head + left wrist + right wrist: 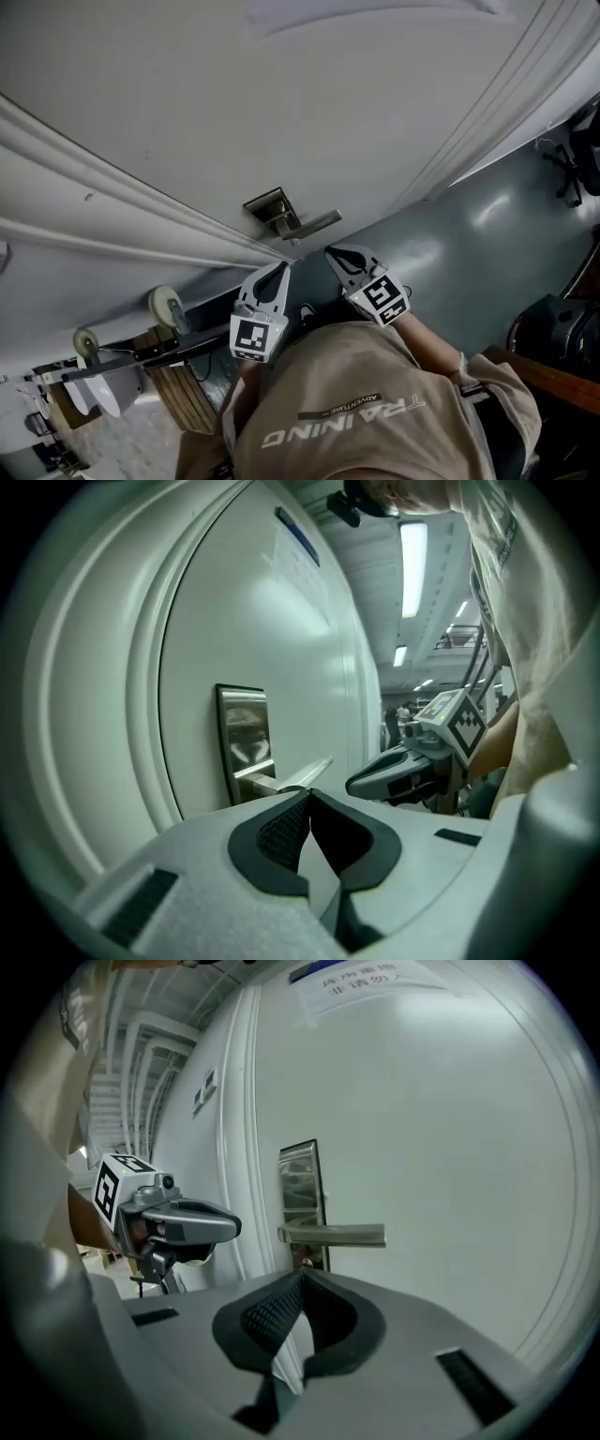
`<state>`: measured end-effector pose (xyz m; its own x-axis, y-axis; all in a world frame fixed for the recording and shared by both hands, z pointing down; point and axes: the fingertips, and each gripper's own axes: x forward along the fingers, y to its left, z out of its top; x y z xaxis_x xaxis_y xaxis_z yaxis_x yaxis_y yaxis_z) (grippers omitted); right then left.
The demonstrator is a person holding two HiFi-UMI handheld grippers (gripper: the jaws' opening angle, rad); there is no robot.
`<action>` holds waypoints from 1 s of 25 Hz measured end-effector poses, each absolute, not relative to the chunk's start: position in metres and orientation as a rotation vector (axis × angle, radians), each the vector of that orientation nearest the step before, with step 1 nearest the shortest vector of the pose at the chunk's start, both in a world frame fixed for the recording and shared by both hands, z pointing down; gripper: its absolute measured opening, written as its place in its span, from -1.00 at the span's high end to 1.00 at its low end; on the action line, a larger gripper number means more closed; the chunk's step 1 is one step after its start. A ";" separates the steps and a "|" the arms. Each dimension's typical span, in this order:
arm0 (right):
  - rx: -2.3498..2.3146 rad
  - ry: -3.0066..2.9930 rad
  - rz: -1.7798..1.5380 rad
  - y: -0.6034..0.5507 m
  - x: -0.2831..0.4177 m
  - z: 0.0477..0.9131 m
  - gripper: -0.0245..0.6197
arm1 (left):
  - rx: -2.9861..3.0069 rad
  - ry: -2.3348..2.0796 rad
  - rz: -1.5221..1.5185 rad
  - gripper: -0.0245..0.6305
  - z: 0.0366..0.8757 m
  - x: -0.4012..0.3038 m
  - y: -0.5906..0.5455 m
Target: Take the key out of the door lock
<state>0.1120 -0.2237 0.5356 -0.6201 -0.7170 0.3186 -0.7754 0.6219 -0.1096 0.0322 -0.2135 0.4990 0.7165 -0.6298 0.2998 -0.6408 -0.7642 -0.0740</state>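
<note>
Approach step: left gripper (309, 797) and right gripper (302, 1279) both hold jaws pressed together on nothing, just short of the lever handle (333, 1234); key (302, 1262) seems the small nub directly under that handle, so next right jaws should part and pinch it.

door (450, 1147) – smooth white paint | handle (336, 1234) – satin metal | lock plate (300, 1174) glossy

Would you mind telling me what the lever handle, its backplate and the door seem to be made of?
Lever handle: likely metal, brushed satin sheen.
Backplate: polished metal, mirror-like reflections.
Door: smooth white painted or coated surface with moulded ridges; core cannot be told.
</note>
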 end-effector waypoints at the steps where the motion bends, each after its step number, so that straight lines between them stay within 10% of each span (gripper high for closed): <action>1: 1.176 -2.623 0.367 -0.224 0.108 0.538 0.88 | 2.854 -1.107 0.500 0.90 0.500 0.028 -0.213; 25: 1.169 -2.567 0.446 -0.237 0.092 0.546 0.88 | 2.719 -1.285 0.272 0.90 0.485 -0.007 -0.210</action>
<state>0.0916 -0.2375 0.5460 -0.6311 -0.6769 0.3788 -0.7650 0.6239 -0.1597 -0.0072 -0.2101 0.4849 0.6231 -0.7526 0.2131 -0.7744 -0.6318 0.0330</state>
